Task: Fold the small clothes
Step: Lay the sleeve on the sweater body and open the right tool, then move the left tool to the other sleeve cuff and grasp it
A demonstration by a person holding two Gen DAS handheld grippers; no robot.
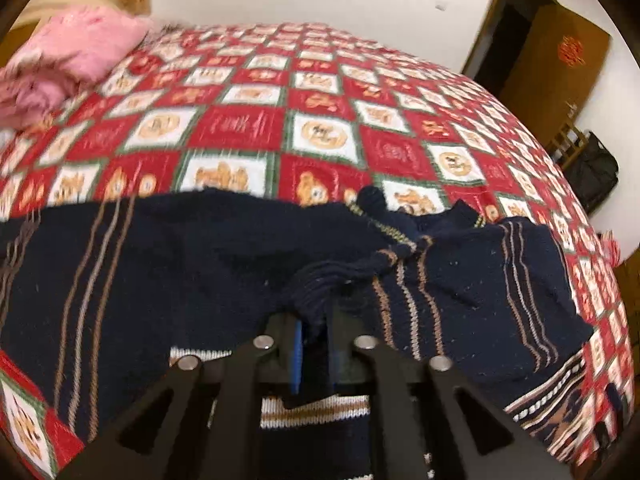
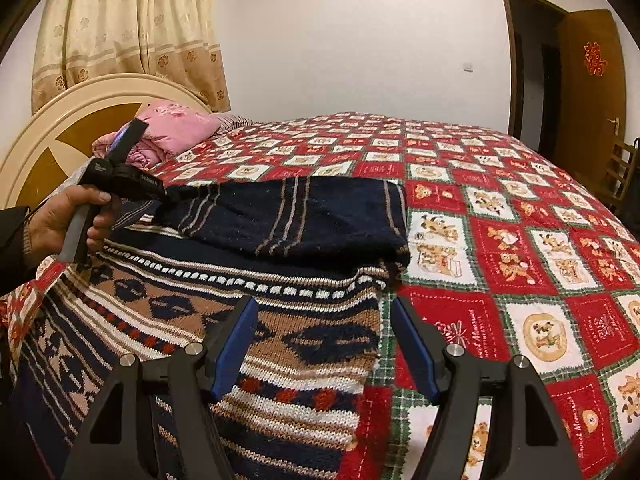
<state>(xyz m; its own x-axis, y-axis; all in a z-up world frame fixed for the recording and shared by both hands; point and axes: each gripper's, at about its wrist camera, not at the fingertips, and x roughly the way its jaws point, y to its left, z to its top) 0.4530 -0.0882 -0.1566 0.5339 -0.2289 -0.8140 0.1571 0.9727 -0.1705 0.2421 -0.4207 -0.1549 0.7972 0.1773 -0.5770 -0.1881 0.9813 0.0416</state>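
Note:
A small navy knitted sweater with tan and white patterned bands lies on the bed. Its navy striped sleeve is folded across the body. In the left wrist view the sweater fills the near field. My left gripper is shut on the sleeve's ribbed cuff. It also shows in the right wrist view, held by a hand at the left. My right gripper is open and empty, just above the sweater's right edge.
The bed has a red, white and green cartoon-patterned cover. A pink quilt lies by the cream headboard. A curtain hangs behind. A brown door and a chair stand at the right.

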